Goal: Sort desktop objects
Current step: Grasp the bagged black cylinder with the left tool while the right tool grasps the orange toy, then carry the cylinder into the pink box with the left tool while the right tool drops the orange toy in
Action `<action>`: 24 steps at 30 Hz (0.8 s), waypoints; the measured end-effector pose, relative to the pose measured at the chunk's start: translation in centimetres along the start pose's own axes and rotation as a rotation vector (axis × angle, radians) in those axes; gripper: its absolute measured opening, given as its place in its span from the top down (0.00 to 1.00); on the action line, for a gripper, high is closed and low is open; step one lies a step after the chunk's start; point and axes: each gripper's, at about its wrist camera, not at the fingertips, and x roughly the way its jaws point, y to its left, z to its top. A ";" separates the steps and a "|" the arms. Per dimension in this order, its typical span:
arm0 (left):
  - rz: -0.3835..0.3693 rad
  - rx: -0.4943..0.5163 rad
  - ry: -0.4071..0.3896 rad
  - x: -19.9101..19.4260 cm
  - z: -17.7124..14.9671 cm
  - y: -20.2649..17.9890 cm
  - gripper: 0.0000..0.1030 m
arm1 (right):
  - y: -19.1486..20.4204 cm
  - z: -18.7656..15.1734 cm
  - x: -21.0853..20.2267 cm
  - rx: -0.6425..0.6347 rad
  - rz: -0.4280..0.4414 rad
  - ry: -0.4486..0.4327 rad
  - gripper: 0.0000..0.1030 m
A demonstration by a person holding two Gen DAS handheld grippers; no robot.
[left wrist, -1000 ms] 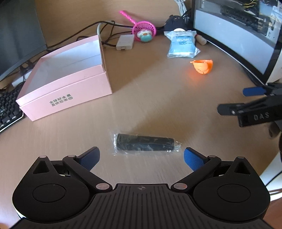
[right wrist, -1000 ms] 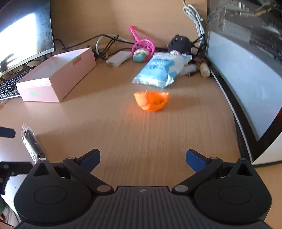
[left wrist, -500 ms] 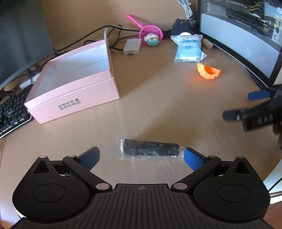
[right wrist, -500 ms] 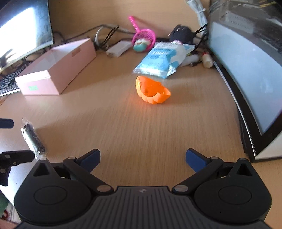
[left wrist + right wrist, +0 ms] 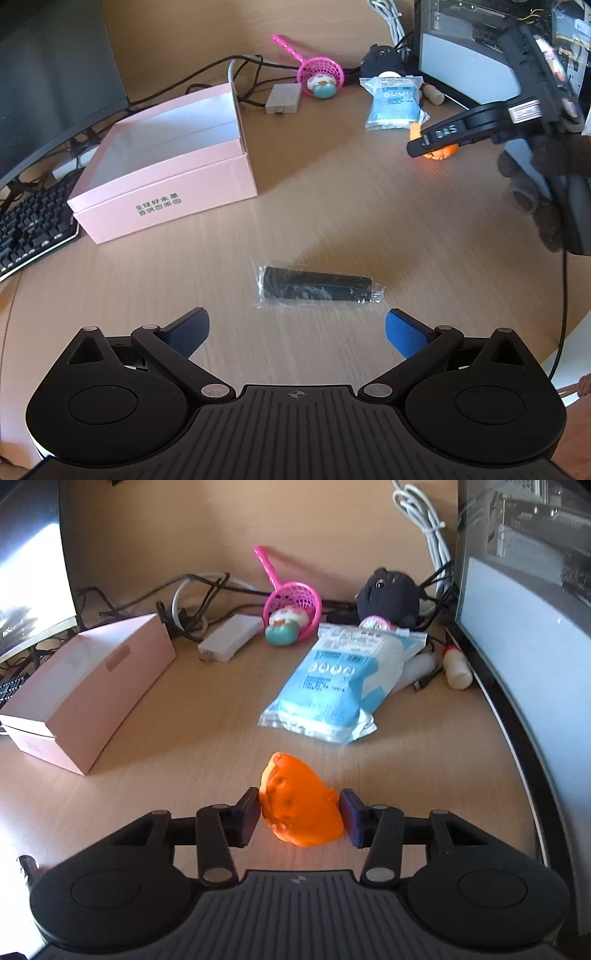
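Right wrist view shows the right gripper [image 5: 300, 812] closing its jaws on an orange toy [image 5: 299, 805], which sits between the two pads; both pads appear to touch its sides, though slight blur makes the contact on the right pad hard to confirm. The toy lies on the wooden desk [image 5: 424, 775], just in front of a blue-and-white sealed packet [image 5: 332, 686]. Beyond the packet are a pink toy net [image 5: 291, 602] with a small figure in it, a black plush toy [image 5: 391, 598] and a white adapter [image 5: 231, 637] among dark cables. A pink box [image 5: 92, 686] stands to the left, and a monitor [image 5: 524, 646] fills the right edge. From the left wrist view, the left gripper [image 5: 295, 332] has its blue pads spread wide, with nothing between them. A black cylinder in clear wrap [image 5: 317, 286] lies on the desk just ahead of those pads, lengthwise across the view and apart from both. The pink box is open and sits farther back on the left, its white interior bare, beside a black keyboard [image 5: 33, 236]. At the right, a gloved hand [image 5: 535, 192] holds the right gripper, whose tip covers most of the orange toy near the packet.
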 end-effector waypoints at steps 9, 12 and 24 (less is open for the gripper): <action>-0.022 0.055 -0.030 2.1 0.7 -0.7 0.00 | 1.8 -2.0 -6.4 -0.060 0.087 0.005 0.55; -0.031 0.086 -0.030 3.2 0.7 -0.7 0.00 | 2.5 -2.7 -8.0 -0.070 0.086 0.001 0.55; -0.106 0.070 -0.047 4.3 0.6 -0.6 0.10 | 4.0 -4.7 -10.1 -0.087 0.095 0.039 0.55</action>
